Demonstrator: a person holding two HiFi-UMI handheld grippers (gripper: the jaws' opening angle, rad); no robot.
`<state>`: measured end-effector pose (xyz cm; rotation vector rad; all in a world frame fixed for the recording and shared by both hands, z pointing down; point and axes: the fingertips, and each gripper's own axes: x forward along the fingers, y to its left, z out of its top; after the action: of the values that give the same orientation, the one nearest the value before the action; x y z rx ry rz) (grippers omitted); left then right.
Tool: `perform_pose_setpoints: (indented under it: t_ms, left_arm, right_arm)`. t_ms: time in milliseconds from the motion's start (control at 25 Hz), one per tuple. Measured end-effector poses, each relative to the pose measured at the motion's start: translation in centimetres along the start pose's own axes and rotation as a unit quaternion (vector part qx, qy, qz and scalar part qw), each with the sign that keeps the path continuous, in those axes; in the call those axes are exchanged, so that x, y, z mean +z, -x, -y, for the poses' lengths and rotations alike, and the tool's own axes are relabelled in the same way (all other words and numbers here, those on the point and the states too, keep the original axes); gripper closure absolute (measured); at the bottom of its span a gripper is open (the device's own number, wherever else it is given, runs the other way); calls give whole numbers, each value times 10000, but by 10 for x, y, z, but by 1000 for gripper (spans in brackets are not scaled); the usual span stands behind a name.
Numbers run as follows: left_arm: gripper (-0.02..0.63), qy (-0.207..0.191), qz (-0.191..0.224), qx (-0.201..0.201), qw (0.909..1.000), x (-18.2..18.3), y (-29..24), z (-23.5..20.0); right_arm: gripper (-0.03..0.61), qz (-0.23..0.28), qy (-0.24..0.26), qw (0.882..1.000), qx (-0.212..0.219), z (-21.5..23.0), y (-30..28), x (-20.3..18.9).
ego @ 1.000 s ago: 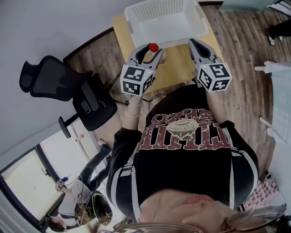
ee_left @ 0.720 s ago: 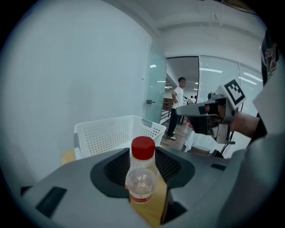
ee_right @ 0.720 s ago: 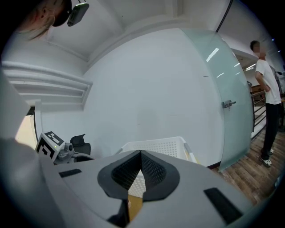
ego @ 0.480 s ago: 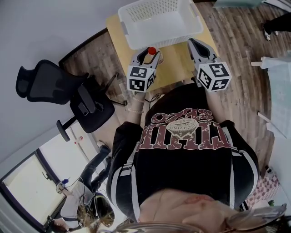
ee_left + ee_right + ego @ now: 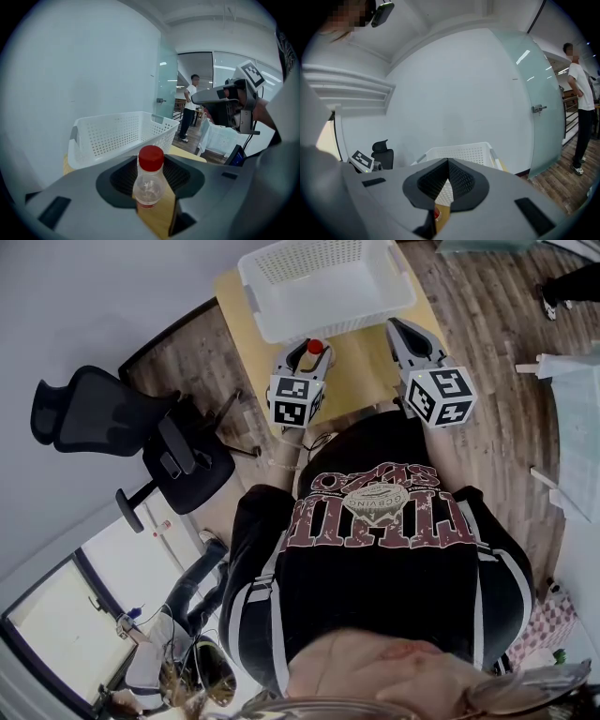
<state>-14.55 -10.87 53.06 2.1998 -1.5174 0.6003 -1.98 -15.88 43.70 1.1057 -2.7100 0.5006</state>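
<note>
Jaws of the left gripper (image 5: pixel 150 174) close on a small clear bottle (image 5: pixel 149 188), the ribbed black pads pressing its body from both sides just below the shoulder. The right gripper (image 5: pixel 448 162) holds nothing; its pads meet at the tips, with only a thin slit below them.

The bottle stands upright in the grip, over the near part of the pale wooden worktop (image 5: pixel 364 367) and just short of the near wall of the white basket (image 5: pixel 330 327). Whether its base rests on the wood or hangs just above it, I cannot tell.

It is likely thin, see-through plastic and looks empty or nearly so, so I judge it very light. The round, smooth wall could twist or slide between the pads, and a hard squeeze would probably dent it. The body under the shoulder, where the pads sit now, seems the best place to hold it. The red screw cap (image 5: pixel 151 158) is stiffer but narrow, and offers less to grip. A reddish band runs round the lower body.

The basket is rigid moulded plastic, rectangular, with perforated walls and a rolled rim. A black mesh-backed office chair (image 5: pixel 103 418) stands on the wood-plank floor (image 5: pixel 487 324), well apart to the left.
</note>
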Motion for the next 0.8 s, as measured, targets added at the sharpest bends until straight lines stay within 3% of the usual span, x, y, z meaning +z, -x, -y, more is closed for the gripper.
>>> perform_pose_setpoints:
  t_ms: [800]
  left_arm:
    - [403,-226,48,25,9997,-7,-3,10]
  right_arm:
    - [561,-60,64,9999,112,-7,-9,0]
